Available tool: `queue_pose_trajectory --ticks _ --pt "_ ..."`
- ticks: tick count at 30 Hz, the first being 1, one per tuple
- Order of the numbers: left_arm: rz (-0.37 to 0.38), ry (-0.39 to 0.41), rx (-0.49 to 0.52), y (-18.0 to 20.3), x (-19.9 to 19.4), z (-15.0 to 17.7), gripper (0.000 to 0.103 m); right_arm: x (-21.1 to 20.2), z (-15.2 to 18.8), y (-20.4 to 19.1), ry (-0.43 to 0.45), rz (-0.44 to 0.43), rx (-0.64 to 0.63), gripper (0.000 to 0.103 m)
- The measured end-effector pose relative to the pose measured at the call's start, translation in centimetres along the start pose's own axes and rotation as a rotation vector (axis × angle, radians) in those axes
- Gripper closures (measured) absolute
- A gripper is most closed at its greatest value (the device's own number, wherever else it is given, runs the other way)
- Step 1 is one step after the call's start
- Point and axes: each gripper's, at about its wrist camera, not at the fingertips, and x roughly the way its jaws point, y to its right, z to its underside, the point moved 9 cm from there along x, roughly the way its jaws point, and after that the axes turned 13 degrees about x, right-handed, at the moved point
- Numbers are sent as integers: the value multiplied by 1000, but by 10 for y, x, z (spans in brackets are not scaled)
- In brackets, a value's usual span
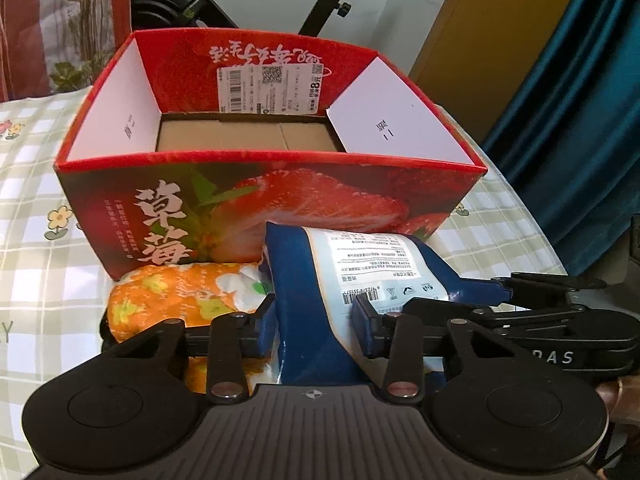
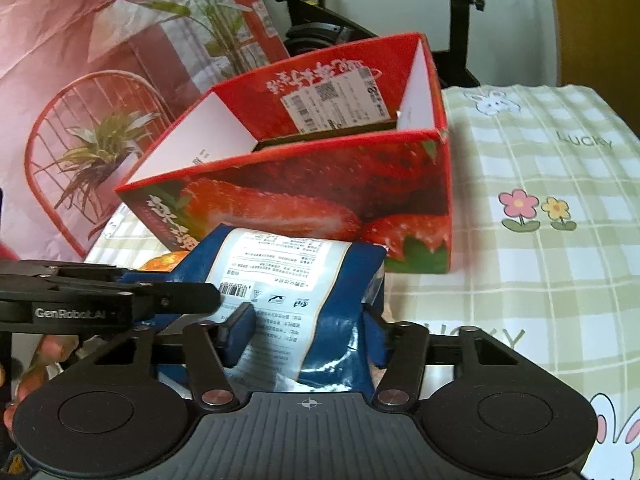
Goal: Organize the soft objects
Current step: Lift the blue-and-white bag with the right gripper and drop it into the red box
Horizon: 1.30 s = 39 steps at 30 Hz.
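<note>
A blue soft pack with a white printed label lies on the checked cloth just in front of the red strawberry box. My left gripper is shut on its near end, the blue pads pressing into both sides. My right gripper is shut on the same blue pack, a little further along it. An orange flowered soft pack lies to the left of the blue one, against the box. In the right wrist view only a sliver of that orange pack shows behind the other gripper.
The red box stands open-topped with a brown cardboard floor and nothing inside. The checked cloth spreads out to the right. An exercise bike and a blue curtain stand beyond the bed.
</note>
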Motion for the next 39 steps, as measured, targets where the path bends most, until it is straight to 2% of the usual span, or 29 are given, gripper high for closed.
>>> queue_pose_trajectory --ticks 4,7,14,19,27,35,39 --pt "0 14 -9 -1 -7 2 63 -7 -1 -3 13 -18 1 66" --pt "7 26 -7 -1 -13 4 63 -13 -2 -7 27 -28 -5 69" --pt "26 54 -30 -8 -27 5 63 -27 -6 -24 54 -62 -59 69" --pt "44 107 -50 -11 -47 -2 63 -43 -14 -44 93 -82 -112 69" --pt "7 221 -16 -20 -82 -43 63 -65 -51 -78 164 -111 -232 69" --pt "-10 281 -15 -46 -63 -104 63 -46 -113 -96 232 -71 -378 69" --pt "-12 289 -27 -59 -51 -124 63 -26 -135 -102 248 -32 -465 69"
